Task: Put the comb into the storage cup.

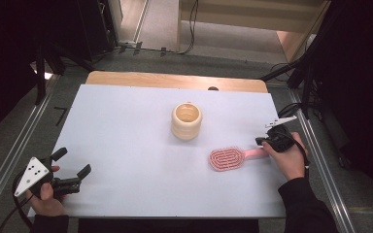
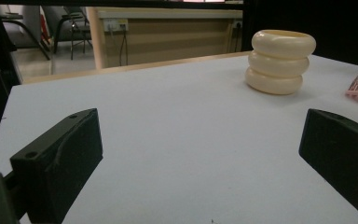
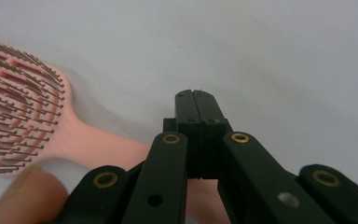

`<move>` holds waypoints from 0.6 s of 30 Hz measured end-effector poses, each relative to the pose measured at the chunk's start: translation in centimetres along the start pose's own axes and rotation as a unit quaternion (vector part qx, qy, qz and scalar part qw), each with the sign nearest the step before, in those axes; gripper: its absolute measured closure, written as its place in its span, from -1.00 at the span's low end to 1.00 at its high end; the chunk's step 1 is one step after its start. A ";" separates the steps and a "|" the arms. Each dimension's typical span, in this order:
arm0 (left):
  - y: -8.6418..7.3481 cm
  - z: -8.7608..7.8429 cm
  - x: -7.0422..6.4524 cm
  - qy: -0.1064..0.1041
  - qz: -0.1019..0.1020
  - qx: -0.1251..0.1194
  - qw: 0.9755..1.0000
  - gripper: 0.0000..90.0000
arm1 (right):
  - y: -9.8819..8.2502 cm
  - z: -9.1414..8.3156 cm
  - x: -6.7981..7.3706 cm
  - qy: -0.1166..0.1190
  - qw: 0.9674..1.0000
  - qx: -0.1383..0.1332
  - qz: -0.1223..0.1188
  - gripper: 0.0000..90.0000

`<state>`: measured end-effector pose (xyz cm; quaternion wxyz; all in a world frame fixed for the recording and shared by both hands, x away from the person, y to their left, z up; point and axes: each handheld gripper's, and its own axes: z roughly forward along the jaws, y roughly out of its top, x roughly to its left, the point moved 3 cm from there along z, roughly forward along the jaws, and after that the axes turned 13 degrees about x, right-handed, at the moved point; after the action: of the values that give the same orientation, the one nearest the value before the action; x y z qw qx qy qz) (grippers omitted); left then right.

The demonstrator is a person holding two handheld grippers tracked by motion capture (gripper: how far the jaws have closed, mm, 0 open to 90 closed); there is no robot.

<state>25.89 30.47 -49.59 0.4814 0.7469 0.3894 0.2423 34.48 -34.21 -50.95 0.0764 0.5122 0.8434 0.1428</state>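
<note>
left gripper (image 1: 73, 164): jaws wide apart, empty | right gripper (image 3: 196, 95): jaws closed together, empty, above pink hairbrush (image 1: 228, 158) handle

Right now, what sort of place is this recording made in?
Likely a lab or workshop recording station: a white-covered table boxed in by metal rails, cables on the floor, chairs behind, with only a cup and hairbrush as props.

Near the middle of the white-covered wooden table (image 1: 126, 145): cream ribbed ceramic cup (image 1: 186, 121), upright. To its right and nearer the person: pink plastic hairbrush (image 1: 228, 158), flat on the table, bristles up, handle toward the right edge. At that handle: right gripper (image 1: 270, 140). Well apart, at the near left corner: left gripper (image 1: 73, 170).
</note>
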 end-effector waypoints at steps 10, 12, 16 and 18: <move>0.0 0.0 0.0 0.001 0.000 0.001 1.000 -1.00 | -0.7 0.4 -0.2 0.010 1.000 0.015 0.007 0.96; 0.0 0.0 0.0 0.001 0.000 0.001 1.000 -1.00 | -0.9 0.4 -0.2 0.015 1.000 0.020 0.003 0.96; 0.0 0.0 0.0 0.002 0.002 0.003 1.000 -1.00 | -1.2 0.4 0.0 0.014 0.999 0.029 -0.001 0.96; 0.0 0.0 0.0 0.002 0.002 0.002 1.000 -1.00 | -1.4 0.4 0.1 0.015 1.000 0.027 -0.006 0.96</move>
<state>25.87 30.43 -49.60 0.4785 0.7485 0.3892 0.2436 33.31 -34.66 -51.76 0.0507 0.5069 0.8510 0.1276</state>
